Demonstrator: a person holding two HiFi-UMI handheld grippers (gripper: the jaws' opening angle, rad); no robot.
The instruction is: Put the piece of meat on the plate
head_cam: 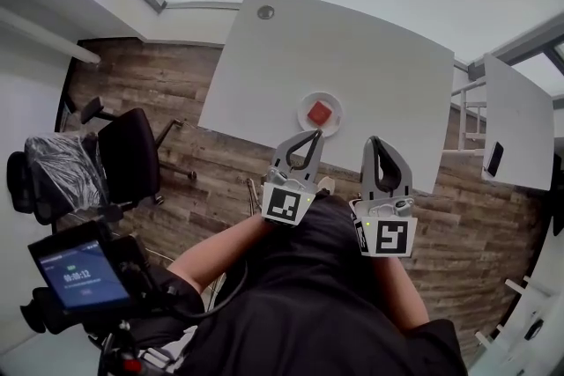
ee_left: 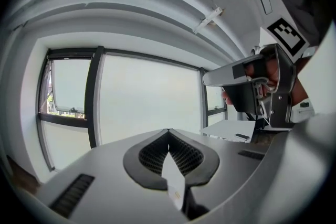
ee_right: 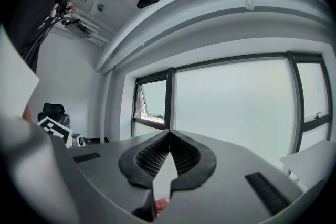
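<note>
Head view: the small red, nearly square piece of meat (head_cam: 319,112) lies already in the middle of the small round white plate (head_cam: 304,99), on the big white table (head_cam: 379,57). The grey left gripper (head_cam: 315,135) has its tips at 6 o'clock of the plate, just beside the near rim, and points to approx. 12-1 o'clock, so the meat is almost straight ahead of it. From the tips of the grey right gripper (head_cam: 374,140) the meat is at approx. 10 o'clock and further off. Left is the nearer one. I see no clear long axis on the meat.

Both grippers have jaws pressed together at the tips, w/ nothing gripped in their own views. I judge the task as done; no grasp is needed.

Hard to see: both gripper views look at windows & ceiling, not at the table. Low in the gap of the right gripper is a small red patch (ee_right: 160,205), prob. the meat below it, not held. How high the tips are above the table I cannot tell
</note>
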